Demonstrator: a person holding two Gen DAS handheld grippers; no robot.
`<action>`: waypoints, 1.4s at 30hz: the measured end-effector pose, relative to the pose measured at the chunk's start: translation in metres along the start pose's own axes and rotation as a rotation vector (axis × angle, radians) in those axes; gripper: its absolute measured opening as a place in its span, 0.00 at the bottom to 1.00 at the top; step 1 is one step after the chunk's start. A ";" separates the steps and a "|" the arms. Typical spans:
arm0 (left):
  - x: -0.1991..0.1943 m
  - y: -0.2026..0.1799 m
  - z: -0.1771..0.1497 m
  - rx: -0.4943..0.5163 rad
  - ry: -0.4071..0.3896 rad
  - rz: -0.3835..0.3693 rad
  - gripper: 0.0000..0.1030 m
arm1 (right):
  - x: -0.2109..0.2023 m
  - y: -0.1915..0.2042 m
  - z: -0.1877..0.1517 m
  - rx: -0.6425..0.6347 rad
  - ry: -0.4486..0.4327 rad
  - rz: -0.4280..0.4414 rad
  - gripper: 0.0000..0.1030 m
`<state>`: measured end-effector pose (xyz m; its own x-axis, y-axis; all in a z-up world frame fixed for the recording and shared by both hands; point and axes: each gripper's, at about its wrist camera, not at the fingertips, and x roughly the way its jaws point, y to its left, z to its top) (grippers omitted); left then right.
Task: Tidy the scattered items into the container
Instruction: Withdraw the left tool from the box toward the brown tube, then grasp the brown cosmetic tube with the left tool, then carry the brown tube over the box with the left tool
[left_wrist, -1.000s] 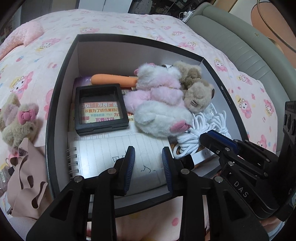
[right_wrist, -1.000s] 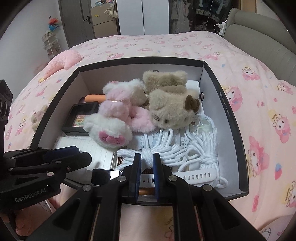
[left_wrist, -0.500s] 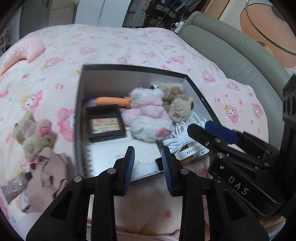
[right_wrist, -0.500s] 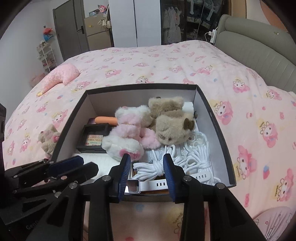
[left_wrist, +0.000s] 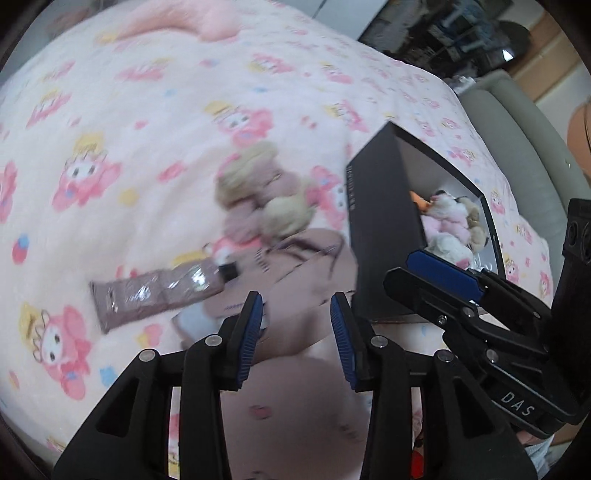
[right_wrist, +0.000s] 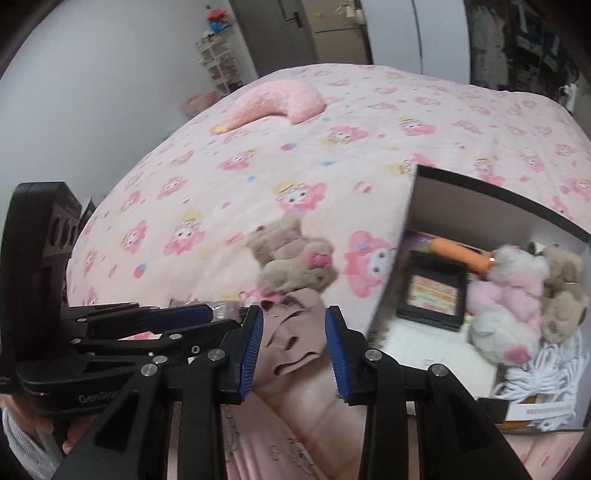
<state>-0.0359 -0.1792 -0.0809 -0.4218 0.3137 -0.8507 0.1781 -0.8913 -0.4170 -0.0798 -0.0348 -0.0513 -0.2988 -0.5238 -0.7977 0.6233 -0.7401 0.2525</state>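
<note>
A black box (left_wrist: 384, 236) stands on the pink bed, at the right in both views (right_wrist: 391, 291); it holds plush toys (right_wrist: 506, 295), a framed card (right_wrist: 436, 291), an orange item (right_wrist: 461, 254), white cord (right_wrist: 546, 373) and a notebook. Left of it lie a beige plush (left_wrist: 258, 199) (right_wrist: 295, 266), a crumpled mauve cloth (left_wrist: 306, 280) (right_wrist: 295, 332) and a wrapped brown packet (left_wrist: 155, 295). My left gripper (left_wrist: 295, 332) is open and empty above the cloth. My right gripper (right_wrist: 293, 347) is open and empty over the same cloth, beside the left one.
A pink crescent pillow (right_wrist: 280, 99) lies at the far side of the bed. A grey headboard (left_wrist: 524, 144) runs behind the box. A wall, shelves and wardrobes stand beyond the bed.
Both grippers have swung left, away from the box and toward the loose items on the bed. The right gripper opened from nearly shut; the left opened wider.
</note>
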 end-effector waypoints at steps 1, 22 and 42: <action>0.000 0.010 -0.003 -0.025 0.007 -0.003 0.39 | 0.007 0.005 -0.001 -0.007 0.020 0.013 0.31; 0.019 0.174 -0.029 -0.488 -0.080 -0.032 0.46 | 0.155 0.028 0.016 0.037 0.405 0.162 0.34; -0.040 0.048 0.000 -0.225 -0.180 -0.157 0.43 | 0.021 -0.025 0.009 0.183 0.043 0.328 0.30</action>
<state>-0.0107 -0.2350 -0.0669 -0.6068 0.3610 -0.7082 0.2819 -0.7353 -0.6163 -0.1084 -0.0311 -0.0698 -0.0713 -0.7304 -0.6793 0.5404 -0.6007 0.5892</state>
